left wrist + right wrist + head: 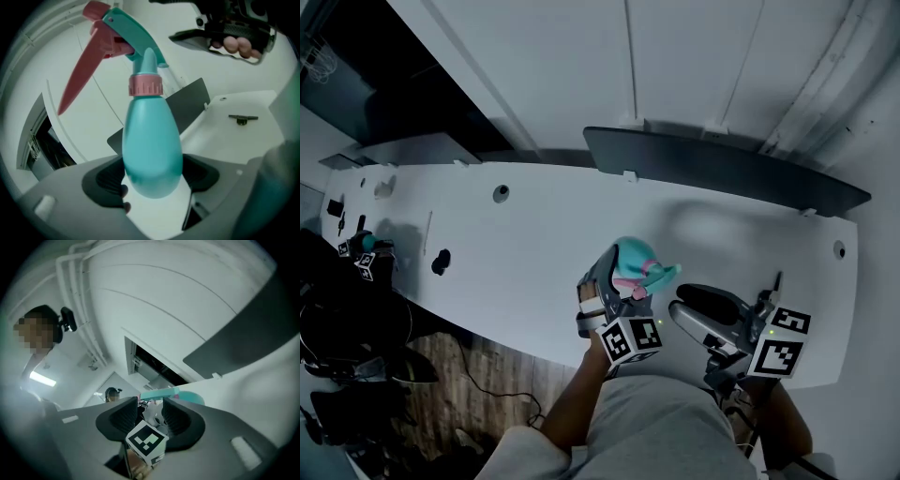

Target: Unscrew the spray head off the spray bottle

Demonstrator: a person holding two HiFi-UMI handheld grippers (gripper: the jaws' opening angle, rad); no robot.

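Note:
My left gripper (pixel 617 286) is shut on the teal spray bottle (pixel 630 257) and holds it above the white table (pixel 534 234). In the left gripper view the bottle's belly (pixel 152 150) sits between the pads, with the pink collar (pixel 146 86), teal spray head (pixel 133 35) and pink trigger (pixel 77 77) above it. My right gripper (pixel 686 306) stands just right of the bottle, open and apart from it, seen again (pixel 220 37) at the upper right. Its jaws (pixel 150 412) hold nothing; the left gripper's marker cube (pixel 146 440) and a strip of teal spray head (pixel 161 393) show beyond.
A dark panel (pixel 722 164) stands along the table's back edge. A small dark T-shaped part (pixel 775 281) lies at the right, a dark object (pixel 441 261) and a hole (pixel 501 193) at the left. The table's front edge runs just before my grippers.

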